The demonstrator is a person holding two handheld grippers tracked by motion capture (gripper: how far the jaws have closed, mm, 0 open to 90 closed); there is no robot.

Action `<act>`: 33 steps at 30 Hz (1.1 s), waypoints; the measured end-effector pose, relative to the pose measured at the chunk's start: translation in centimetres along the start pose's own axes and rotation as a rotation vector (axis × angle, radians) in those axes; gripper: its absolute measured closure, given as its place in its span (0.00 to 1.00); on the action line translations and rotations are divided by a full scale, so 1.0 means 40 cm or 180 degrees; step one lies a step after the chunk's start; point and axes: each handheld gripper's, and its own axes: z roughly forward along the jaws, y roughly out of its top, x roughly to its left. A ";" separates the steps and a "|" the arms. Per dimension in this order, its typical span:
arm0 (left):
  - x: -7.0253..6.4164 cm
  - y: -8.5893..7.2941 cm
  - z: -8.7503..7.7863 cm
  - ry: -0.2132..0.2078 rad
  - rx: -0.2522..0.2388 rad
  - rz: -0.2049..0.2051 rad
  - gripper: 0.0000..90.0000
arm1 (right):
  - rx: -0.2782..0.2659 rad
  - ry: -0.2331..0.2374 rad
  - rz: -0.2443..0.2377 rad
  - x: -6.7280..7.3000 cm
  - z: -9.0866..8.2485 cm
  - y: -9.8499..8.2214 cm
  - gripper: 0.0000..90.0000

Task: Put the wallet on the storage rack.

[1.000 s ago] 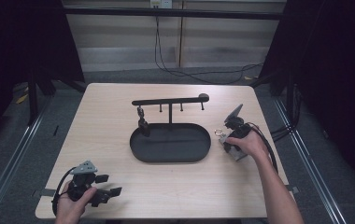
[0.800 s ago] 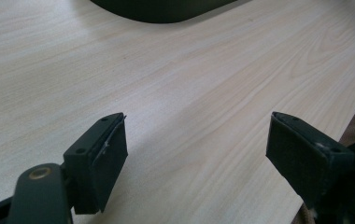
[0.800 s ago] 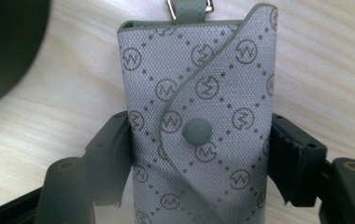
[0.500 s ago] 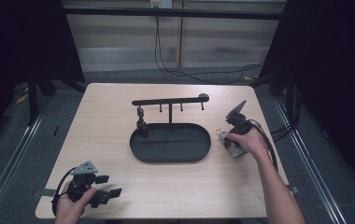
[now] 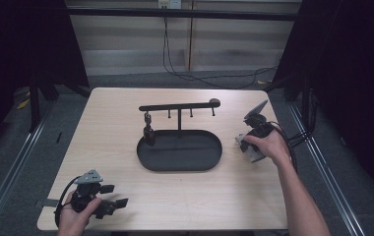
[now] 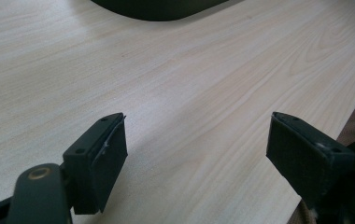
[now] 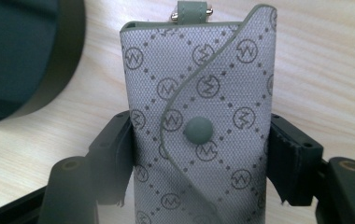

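Note:
A grey key pouch (image 7: 199, 93) with a dotted monogram pattern, a snap button and a small loop at its top stands between my right gripper's (image 7: 199, 158) jaws. Both pads press on its sides, so the gripper is shut on it. In the high view the pouch (image 5: 250, 150) hangs just above the table's right side, under the right gripper (image 5: 248, 145) and the hand. My left gripper (image 5: 115, 195) rests at the front left corner. Its jaws (image 6: 196, 158) stand wide open over bare wood.
A black oval tray (image 5: 179, 168) with a hook bar (image 5: 180, 105) on a post stands mid-table. A small dark item (image 5: 148, 132) hangs from the bar's left hook. The tray's rim (image 7: 68, 56) lies just left of the pouch. Cables trail off the right edge.
The right hand has risen a little with the grey pouch in its gripper. The left hand and its gripper have stayed put.

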 end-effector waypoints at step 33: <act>0.000 -0.001 0.001 0.0006 0.0028 -0.0005 0.22 | -0.0123 0.0090 -0.0127 0.078 -0.156 0.034 0.36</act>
